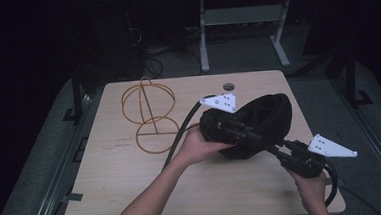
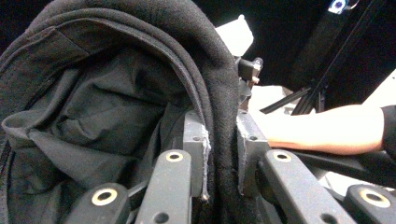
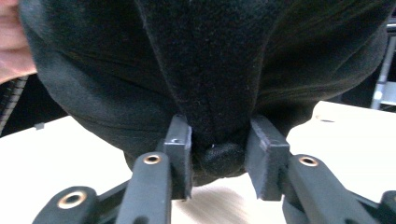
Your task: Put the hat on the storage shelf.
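Two grippers are gripping one black cap (image 1: 264,123), which is hanging just above the right half of the wooden table (image 1: 133,191), between the person's two hands. The cap is looking soft and matte, of a thick felt-like cloth, with a rolled, stitched rim and a thinner, creased black lining showing inside its hollow in the left gripper view. The left gripper (image 1: 230,130) is reaching in from the cap's left side, and its jaws are pressing together on the rim (image 2: 224,154), the cloth squeezed thin between the pads. The right gripper (image 1: 281,152) is coming at the cap from the lower right; its jaws are clamping a bunched fold of the outer cloth around the small round button (image 3: 222,158) of the crown, which is bulging out between the pads. A seam is running up the cloth from that button. A wire stand (image 1: 149,115) of orange rings is standing on the table's left half, well apart from the cap.
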Demonstrator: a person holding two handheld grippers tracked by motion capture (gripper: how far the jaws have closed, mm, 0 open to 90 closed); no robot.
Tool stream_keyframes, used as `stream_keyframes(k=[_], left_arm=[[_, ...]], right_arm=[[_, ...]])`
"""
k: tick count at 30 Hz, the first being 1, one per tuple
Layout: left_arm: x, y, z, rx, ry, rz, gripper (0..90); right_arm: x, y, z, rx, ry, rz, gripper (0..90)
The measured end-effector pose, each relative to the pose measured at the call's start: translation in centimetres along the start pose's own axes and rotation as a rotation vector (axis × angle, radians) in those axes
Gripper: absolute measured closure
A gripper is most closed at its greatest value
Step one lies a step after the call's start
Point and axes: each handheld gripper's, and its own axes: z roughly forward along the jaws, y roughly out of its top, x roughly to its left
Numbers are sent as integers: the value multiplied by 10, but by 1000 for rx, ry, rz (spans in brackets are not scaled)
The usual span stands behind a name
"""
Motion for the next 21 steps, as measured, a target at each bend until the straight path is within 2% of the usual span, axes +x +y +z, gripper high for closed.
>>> stream_keyframes(k=[1, 4, 9, 11, 12, 13, 14, 16, 17, 21], left_arm=[[0, 0, 0, -1, 0, 2, 779], [0, 1, -1, -6, 0, 5, 780], [0, 2, 0, -14, -13, 0, 779], [-2, 2, 2, -13, -20, -1, 780], [-2, 2, 3, -10, -25, 10, 780], [-3, 3, 3, -24, -36, 5, 780], [-4, 3, 2, -27, -35, 13, 781], [-5, 4, 2, -36, -30, 12, 780], [-5, 4, 1, -36, -27, 11, 780], [0, 1, -6, -47, -6, -4, 775]], right_arm=[[0, 0, 0, -4, 4, 9, 630], [-4, -1, 2, -40, 36, 89, 426], [-3, 1, 7, -58, 36, 86, 348], [0, 2, 9, -59, 29, 79, 382], [0, 2, 10, -62, 28, 81, 432], [0, 2, 10, -64, 40, 90, 505], [0, 3, 10, -62, 46, 85, 593], [2, 4, 9, -68, 49, 66, 685], [5, 6, 8, -62, 37, 45, 709], [7, 12, 2, -40, 1, 31, 719]])
